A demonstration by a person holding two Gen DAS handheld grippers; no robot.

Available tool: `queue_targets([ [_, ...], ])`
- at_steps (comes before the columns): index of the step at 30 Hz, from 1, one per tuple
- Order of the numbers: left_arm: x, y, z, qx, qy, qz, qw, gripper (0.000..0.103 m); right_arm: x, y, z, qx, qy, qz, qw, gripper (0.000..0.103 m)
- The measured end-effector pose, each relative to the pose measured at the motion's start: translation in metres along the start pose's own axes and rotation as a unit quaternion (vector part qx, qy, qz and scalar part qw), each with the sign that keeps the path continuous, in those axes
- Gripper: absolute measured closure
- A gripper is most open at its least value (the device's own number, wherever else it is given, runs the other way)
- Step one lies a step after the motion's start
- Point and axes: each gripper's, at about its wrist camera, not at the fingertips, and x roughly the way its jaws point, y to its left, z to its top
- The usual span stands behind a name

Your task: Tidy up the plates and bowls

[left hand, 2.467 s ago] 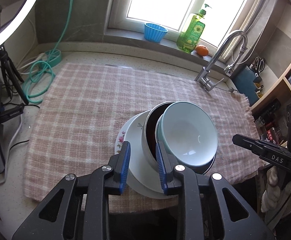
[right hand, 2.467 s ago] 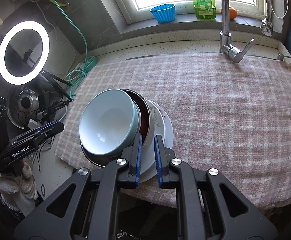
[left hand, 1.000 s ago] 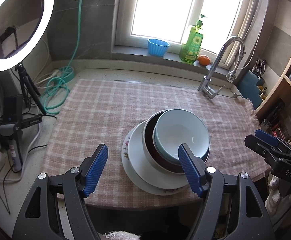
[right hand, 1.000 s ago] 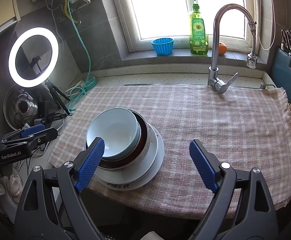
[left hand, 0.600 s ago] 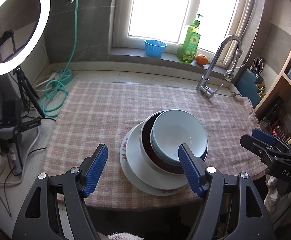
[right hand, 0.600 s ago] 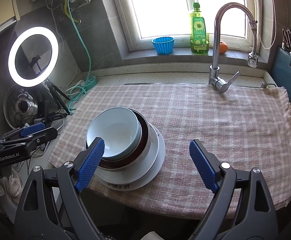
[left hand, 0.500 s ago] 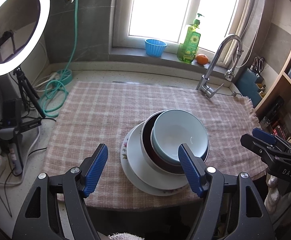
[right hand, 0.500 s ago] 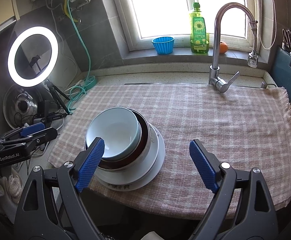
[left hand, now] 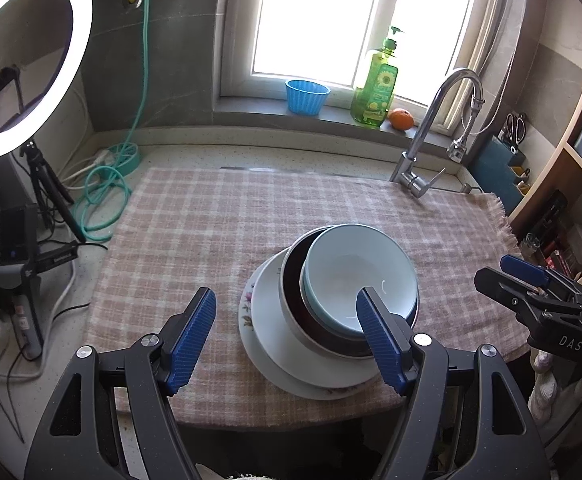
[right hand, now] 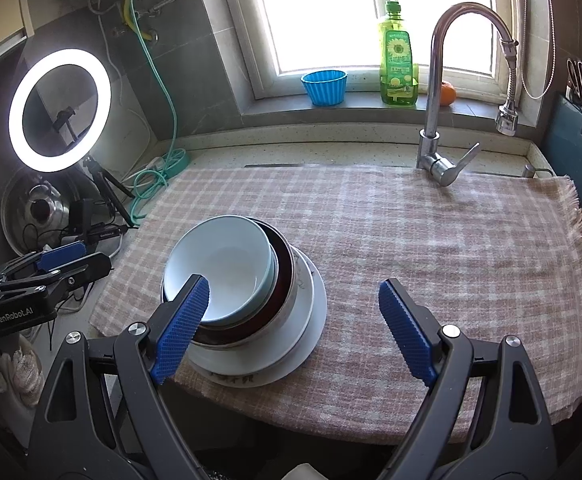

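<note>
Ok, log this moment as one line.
stack: light blue bowl in dark bowl on plates | both jaws open, empty

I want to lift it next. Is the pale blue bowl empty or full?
Empty: the pale blue bowl shows a bare white inside in both views, nested upright in the dark bowl.

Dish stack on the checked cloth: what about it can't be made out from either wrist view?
- Plate count: the dark bowl covers the middle in both views, so one plate or two is unclear.
- Floral print on the plate rim: too small to read, right wrist view.
- Light blue bowl near rim: a pad of the right hand-held gripper covers it; a left hand-held gripper pad does so in the left view.
</note>
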Motion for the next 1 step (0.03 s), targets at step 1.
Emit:
queue_targets([
  [1,0.001,0.0006,0.0006,-0.002,0.001,0.0,1.0,0.03,0.002,-0.0022,0.0015,0.0,0.001,0.0,1.0,0.014],
])
